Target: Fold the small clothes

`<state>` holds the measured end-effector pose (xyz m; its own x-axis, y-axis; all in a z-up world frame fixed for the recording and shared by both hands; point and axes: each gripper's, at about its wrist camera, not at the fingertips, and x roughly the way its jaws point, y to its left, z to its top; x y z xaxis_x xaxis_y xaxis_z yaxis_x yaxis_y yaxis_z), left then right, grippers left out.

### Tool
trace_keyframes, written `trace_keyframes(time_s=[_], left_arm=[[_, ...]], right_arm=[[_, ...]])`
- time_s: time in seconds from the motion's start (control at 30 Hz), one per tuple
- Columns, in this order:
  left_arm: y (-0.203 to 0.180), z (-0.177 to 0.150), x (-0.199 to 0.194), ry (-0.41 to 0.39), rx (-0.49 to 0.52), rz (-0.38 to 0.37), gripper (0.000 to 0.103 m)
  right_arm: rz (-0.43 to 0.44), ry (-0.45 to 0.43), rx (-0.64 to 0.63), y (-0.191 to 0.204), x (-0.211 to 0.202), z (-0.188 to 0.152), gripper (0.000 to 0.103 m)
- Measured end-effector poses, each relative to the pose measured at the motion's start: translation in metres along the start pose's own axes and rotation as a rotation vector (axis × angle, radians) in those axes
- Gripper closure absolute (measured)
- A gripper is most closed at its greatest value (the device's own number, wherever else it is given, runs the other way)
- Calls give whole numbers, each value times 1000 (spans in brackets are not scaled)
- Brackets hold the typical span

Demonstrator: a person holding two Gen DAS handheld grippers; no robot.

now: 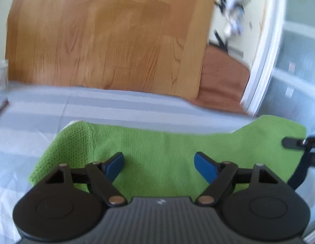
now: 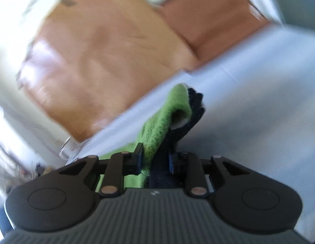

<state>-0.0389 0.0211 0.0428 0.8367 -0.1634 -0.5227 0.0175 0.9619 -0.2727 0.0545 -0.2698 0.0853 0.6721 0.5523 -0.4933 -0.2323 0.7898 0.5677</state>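
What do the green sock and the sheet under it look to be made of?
Green sock: soft knit, probably cotton blend; looped, textured stitches show at its left end, matte. Sheet: thin woven fabric, pale grey-blue stripes, smooth and matte; blur leaves the fibre open.

Bare striped sheet (image 1: 116, 109) beyond the green sock (image 1: 157, 152) (white container (image 1: 0, 73) far left).

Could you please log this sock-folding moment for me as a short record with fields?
item: green sock lying flat on a striped sheet
left gripper: open above the sock, nothing held
right gripper: shut on the sock's end, over a dark layer
background: wooden floor
image quality: right wrist view blurred
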Motion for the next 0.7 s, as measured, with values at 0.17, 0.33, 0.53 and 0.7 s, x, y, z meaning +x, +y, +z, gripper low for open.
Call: trace_keyframes(time_s=[0.17, 0.33, 0.53, 0.7], left_arm=[[53, 27, -55, -171, -201, -38, 15], [89, 32, -100, -261, -246, 52, 8], [108, 28, -104, -231, -284, 111, 4], [104, 28, -80, -159, -257, 118, 0]], right_arm=[[74, 16, -343, 98, 28, -5, 77], [193, 152, -522, 170, 94, -38, 78], [260, 405, -620, 195, 184, -92, 78], [365, 361, -579, 181, 152, -68, 64]])
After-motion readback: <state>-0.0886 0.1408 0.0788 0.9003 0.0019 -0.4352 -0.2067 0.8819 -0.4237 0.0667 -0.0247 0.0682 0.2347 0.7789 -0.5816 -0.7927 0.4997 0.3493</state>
